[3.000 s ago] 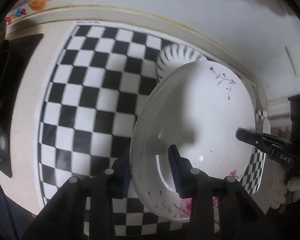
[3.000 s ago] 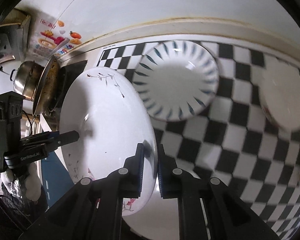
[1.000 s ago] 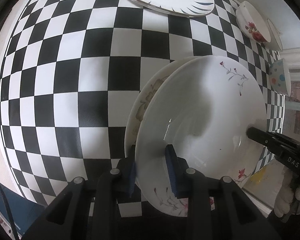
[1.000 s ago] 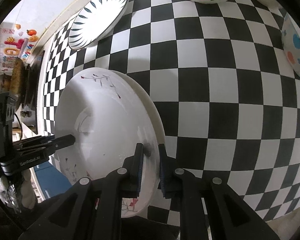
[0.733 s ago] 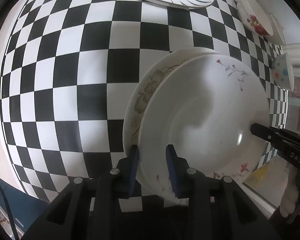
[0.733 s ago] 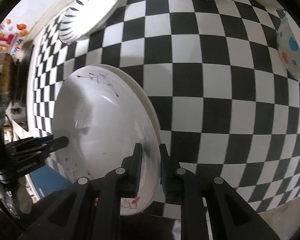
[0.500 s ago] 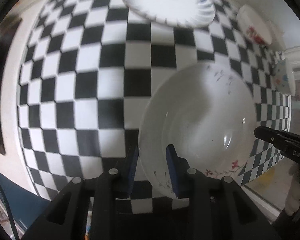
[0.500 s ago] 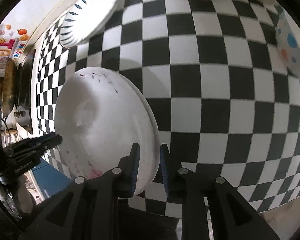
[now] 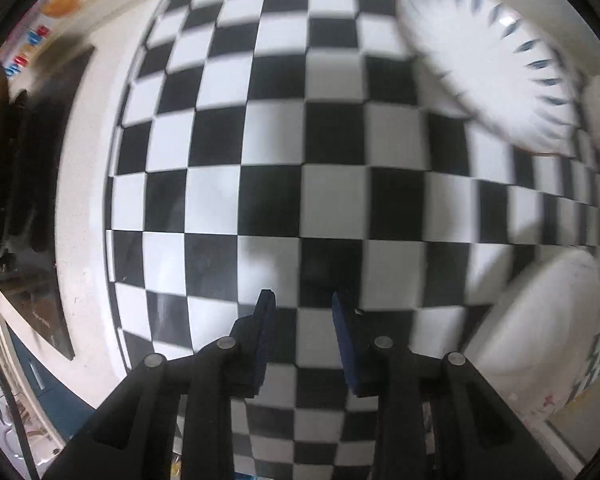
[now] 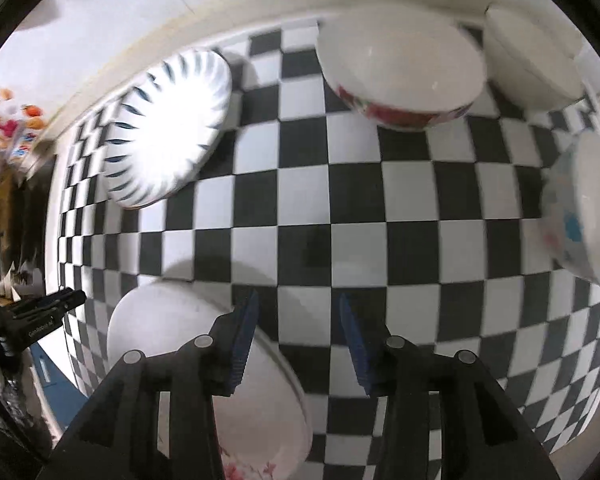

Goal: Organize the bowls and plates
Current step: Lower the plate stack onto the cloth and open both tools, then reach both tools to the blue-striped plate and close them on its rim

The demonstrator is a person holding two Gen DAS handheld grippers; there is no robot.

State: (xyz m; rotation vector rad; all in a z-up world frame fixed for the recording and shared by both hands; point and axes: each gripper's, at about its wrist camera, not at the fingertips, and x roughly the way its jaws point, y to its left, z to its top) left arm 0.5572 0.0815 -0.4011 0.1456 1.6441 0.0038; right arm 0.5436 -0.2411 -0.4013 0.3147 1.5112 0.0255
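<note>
The white floral plate (image 10: 172, 332) lies on another plate on the checkered cloth (image 10: 380, 220), at the lower left of the right wrist view; it also shows in the left wrist view (image 9: 540, 312), blurred, at the lower right. My left gripper (image 9: 302, 312) is open and empty over bare cloth, left of the stack. My right gripper (image 10: 298, 312) is open and empty, its left finger over the plate's right rim. A blue-striped plate (image 10: 168, 128) lies at the back; it also shows in the left wrist view (image 9: 488, 76).
A floral bowl (image 10: 400, 68), a white dish (image 10: 532, 56) behind it and a dotted bowl (image 10: 584, 208) stand at the right. A black stove surface (image 9: 40, 200) lies left of the cloth. The cloth's front edge (image 10: 540, 440) is close below the grippers.
Both grippers have let go of the floral plate, which now rests on the plate beneath. Both have opened and drawn away; the left one swung left, the right one right.
</note>
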